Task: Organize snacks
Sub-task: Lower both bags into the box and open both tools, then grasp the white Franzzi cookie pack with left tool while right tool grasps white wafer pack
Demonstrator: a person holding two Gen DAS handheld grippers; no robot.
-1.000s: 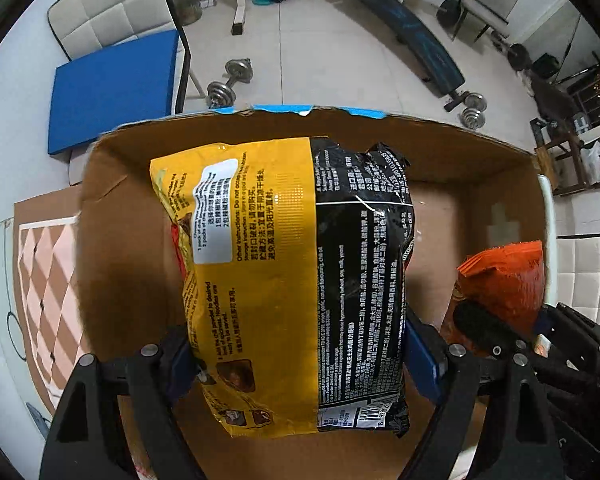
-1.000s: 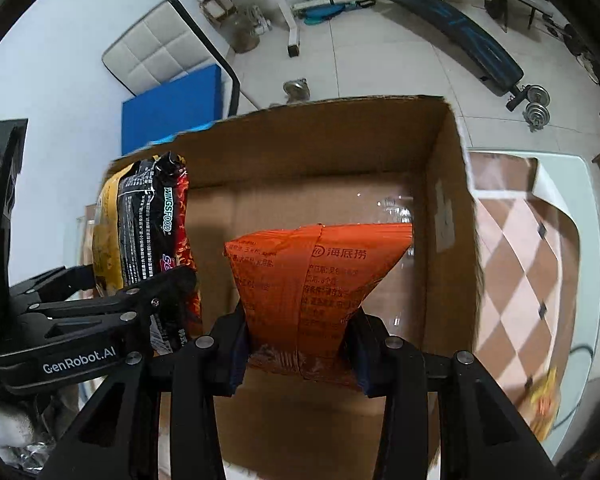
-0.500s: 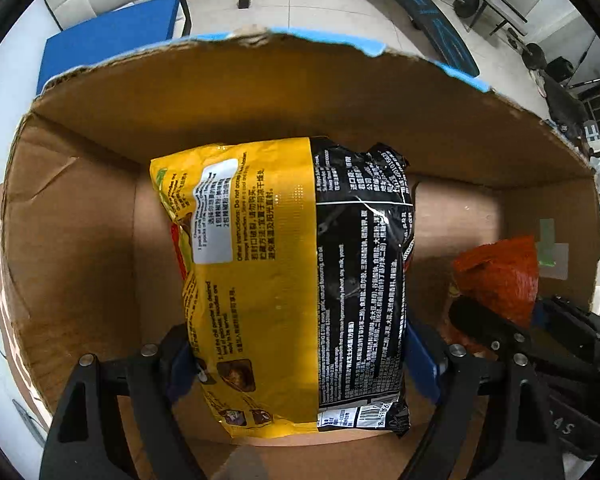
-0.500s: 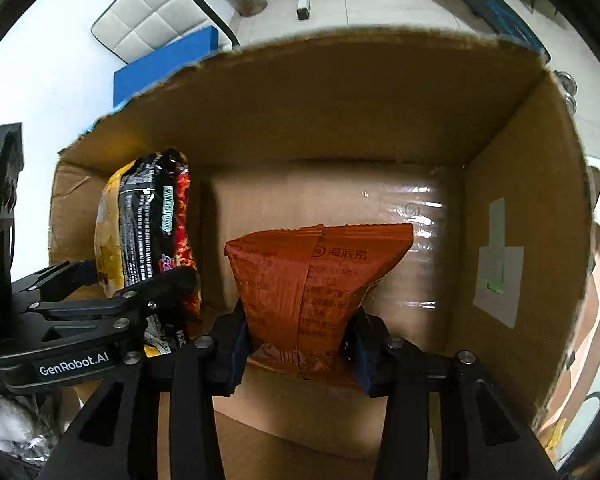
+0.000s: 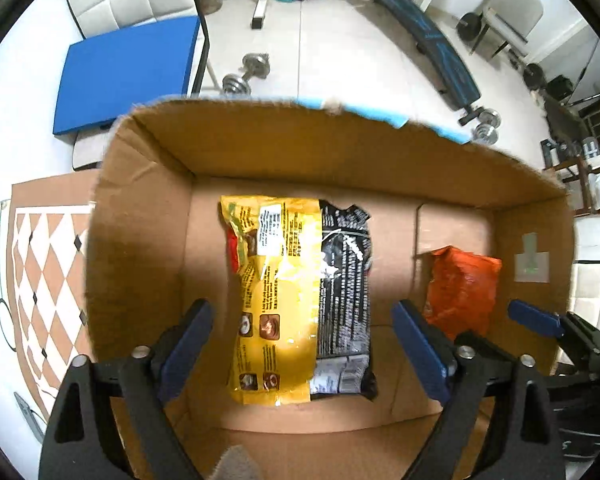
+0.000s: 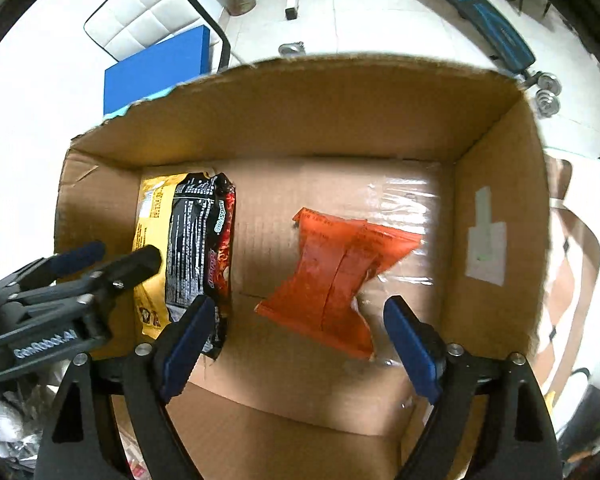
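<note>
A yellow and black snack pack lies on the floor of an open cardboard box. It also shows at the box's left in the right wrist view. An orange snack packet lies on the box floor to its right, also seen in the left wrist view. My left gripper is open and empty above the yellow pack. My right gripper is open and empty above the orange packet. The right gripper also shows at the right edge of the left wrist view.
The box stands on a checkered mat. Beyond it are a blue pad, a white padded chair, dumbbells and a weight bench on a white floor.
Both grippers have opened and let go of their packs, which now lie on the box floor. Both grippers have drawn back and up from the box.
</note>
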